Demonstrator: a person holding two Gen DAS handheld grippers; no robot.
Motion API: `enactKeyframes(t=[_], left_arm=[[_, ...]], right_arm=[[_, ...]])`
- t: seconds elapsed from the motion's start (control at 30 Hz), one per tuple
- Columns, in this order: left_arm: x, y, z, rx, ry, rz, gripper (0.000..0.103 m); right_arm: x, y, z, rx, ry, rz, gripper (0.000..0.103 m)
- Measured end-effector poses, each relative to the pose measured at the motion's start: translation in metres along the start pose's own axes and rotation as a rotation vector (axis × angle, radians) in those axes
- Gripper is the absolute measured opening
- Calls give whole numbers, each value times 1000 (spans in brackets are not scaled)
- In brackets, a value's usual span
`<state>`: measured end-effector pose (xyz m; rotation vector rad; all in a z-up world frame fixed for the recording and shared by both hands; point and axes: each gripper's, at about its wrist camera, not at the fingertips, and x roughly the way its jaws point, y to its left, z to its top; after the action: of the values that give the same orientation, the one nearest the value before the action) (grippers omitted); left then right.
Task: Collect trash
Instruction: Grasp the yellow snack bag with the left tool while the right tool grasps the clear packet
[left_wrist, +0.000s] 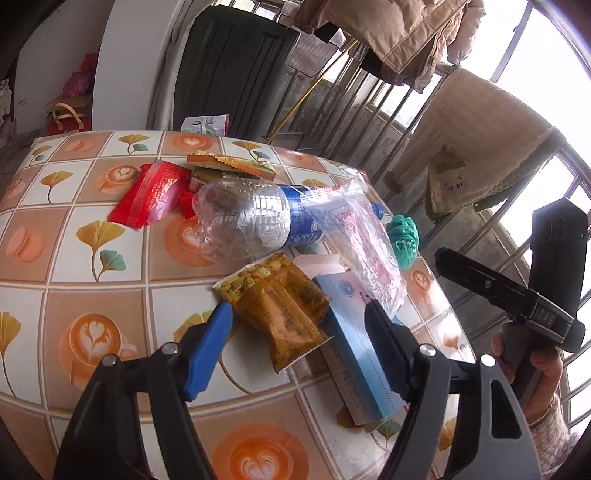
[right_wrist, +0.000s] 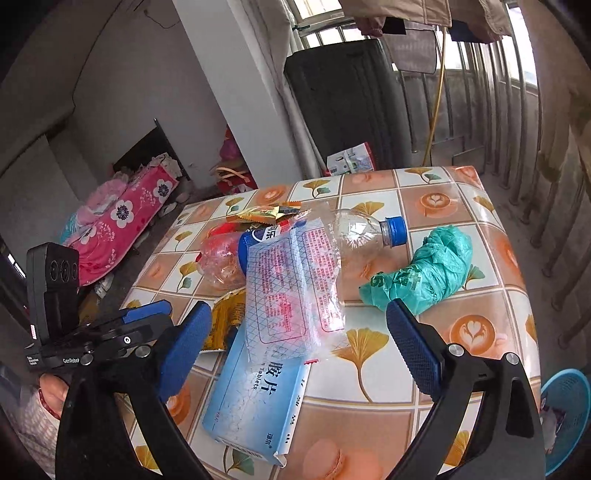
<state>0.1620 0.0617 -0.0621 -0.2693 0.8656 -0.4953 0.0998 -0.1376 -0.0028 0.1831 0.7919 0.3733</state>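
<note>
Trash lies piled on a tiled-pattern table (left_wrist: 74, 258). A yellow snack packet (left_wrist: 280, 302) lies between the fingers of my left gripper (left_wrist: 297, 310), which is open; the pads do not press on it. Beside it sits a blue tablet box (left_wrist: 354, 354) under a clear plastic bag (left_wrist: 365, 236). An empty bottle (left_wrist: 251, 218) with a blue label lies behind, with red wrappers (left_wrist: 147, 195) and a gold wrapper (left_wrist: 229, 164). My right gripper (right_wrist: 298, 310) stands open above the tablet box (right_wrist: 258, 391) and the clear bag (right_wrist: 295, 280). A crumpled green bag (right_wrist: 424, 273) lies to the right.
A blue basket (right_wrist: 565, 406) stands on the floor off the table's right edge. A black panel (right_wrist: 343, 99) and a metal railing (right_wrist: 517, 129) stand behind the table. Clothes (left_wrist: 480, 147) hang by the window. Pink bedding (right_wrist: 122, 221) lies on the floor at the left.
</note>
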Motion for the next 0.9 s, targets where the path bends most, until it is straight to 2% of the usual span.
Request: enactKeyframes(t=[0.07, 0.23, 0.33, 0.6, 0.63, 0.67, 0.9], left_arm=[[9, 4, -1, 10, 25, 26, 63], [22, 8, -2, 17, 81, 51, 56], [26, 2, -5, 28, 109, 67, 52], [33, 3, -18, 23, 165, 106, 32], [32, 3, -18, 25, 166, 115, 24], [32, 3, -19, 27, 168, 121, 21], [30, -2, -19, 58, 162, 159, 17]], right_arm=[[9, 1, 5, 4, 16, 2, 82], [29, -7, 9, 57, 68, 24, 72], [37, -12, 10, 87, 90, 46, 70], [55, -19, 8, 132, 148, 95, 62], [56, -20, 8, 137, 153, 97, 62], [57, -21, 7, 141, 157, 102, 59], [59, -20, 5, 136, 177, 112, 44]])
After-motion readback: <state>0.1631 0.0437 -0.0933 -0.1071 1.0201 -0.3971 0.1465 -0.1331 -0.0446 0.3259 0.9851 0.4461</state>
